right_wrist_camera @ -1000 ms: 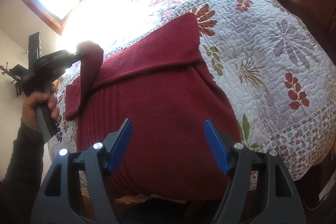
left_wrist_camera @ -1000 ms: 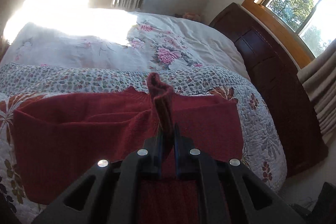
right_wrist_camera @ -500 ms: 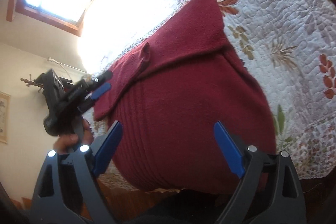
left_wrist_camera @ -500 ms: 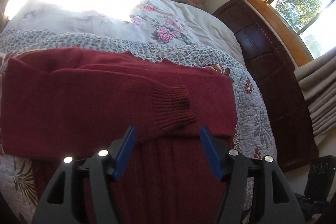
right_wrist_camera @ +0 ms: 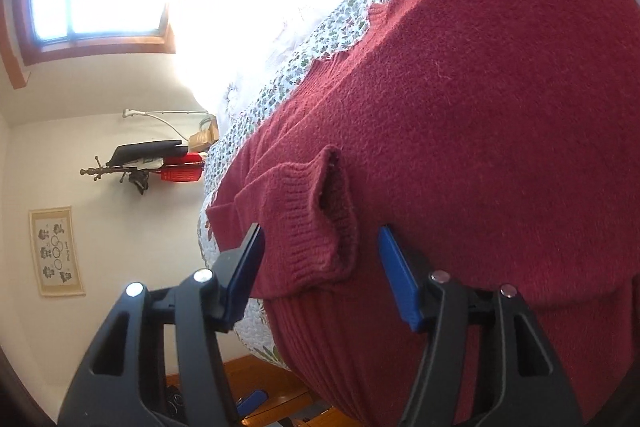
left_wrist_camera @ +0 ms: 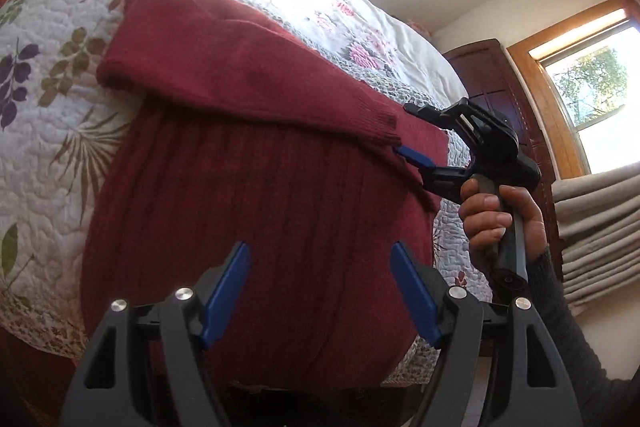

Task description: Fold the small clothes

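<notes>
Red sweater lies spread flat on the bed's quilt, one sleeve folded across the body. Left gripper hovers released above the lower body of the sweater, jaws wide apart, nothing between them. Right gripper is released too, its jaws straddling the ribbed cuff dead ahead, not clenched on it. A hand holds the right gripper's handle.

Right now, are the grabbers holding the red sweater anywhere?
No. Both the left gripper and right gripper are open; the sweater's cuff lies between the right fingers, ungripped.
</notes>
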A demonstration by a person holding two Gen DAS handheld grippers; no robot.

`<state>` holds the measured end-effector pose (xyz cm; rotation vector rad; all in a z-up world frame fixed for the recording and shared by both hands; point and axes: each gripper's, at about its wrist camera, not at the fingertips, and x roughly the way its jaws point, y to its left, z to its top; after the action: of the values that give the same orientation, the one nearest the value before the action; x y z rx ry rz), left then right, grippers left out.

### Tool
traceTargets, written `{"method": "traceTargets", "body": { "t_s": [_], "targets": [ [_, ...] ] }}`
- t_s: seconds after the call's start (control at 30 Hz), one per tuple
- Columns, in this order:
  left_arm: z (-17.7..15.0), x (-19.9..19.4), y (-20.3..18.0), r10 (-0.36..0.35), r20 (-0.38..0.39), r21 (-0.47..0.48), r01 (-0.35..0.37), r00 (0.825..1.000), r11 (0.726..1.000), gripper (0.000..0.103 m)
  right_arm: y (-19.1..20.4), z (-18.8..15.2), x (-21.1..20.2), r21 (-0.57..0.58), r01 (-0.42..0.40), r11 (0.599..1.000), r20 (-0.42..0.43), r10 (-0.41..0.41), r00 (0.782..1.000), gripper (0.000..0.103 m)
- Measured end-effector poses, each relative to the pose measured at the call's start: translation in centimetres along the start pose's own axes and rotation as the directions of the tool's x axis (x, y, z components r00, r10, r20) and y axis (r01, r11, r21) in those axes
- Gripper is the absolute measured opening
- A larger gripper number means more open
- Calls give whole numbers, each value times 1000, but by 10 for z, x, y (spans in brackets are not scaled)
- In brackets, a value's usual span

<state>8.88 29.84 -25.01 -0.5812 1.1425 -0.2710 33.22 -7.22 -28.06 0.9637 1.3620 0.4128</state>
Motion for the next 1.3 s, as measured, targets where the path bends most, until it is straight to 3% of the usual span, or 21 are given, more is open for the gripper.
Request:
{"method": "traceTargets", "body": {
  "t_s": [0.13,0.2,0.27,0.33,0.43,0.6,0.67,0.77,0.9,1.0,1.3],
  "targets": [
    [-3,-2,22,28,-15,-56,-29,999,998,73,11,12,16,7,-26,1000,-36,26,999,60],
    [-3,-3,27,40,-14,-68,-41,999,997,73,18,14,26,-5,-32,999,-57,32,998,53],
    [-1,-5,26,48,-10,-69,-49,999,996,73,28,17,33,-20,-25,999,-69,24,997,24],
    [1,-5,21,53,-3,-64,-53,999,997,73,39,22,31,-42,-12,999,-57,10,998,7],
    [3,-4,10,49,2,-52,-49,999,997,73,72,27,3,-137,-15,990,-3,15,1000,6],
    [4,12,-8,37,-12,-46,-37,999,998,73,115,24,-79,-332,57,941,195,10,981,6],
    [2,19,-10,29,-22,-51,-30,999,998,73,100,27,-106,-314,64,947,238,13,971,6],
    [1,26,-12,27,-28,-64,-29,999,998,73,47,34,-131,-229,82,970,267,-18,964,6],
    [5,26,-9,46,-9,-72,-47,999,996,73,-22,33,-140,-115,93,989,273,-59,960,6],
    [12,19,-1,55,17,-87,-53,998,995,73,-61,34,-137,-48,59,997,249,-45,968,6],
    [70,20,1,78,71,-36,-75,994,997,73,-100,42,-106,-4,59,998,187,-57,981,6]
  ]
}}
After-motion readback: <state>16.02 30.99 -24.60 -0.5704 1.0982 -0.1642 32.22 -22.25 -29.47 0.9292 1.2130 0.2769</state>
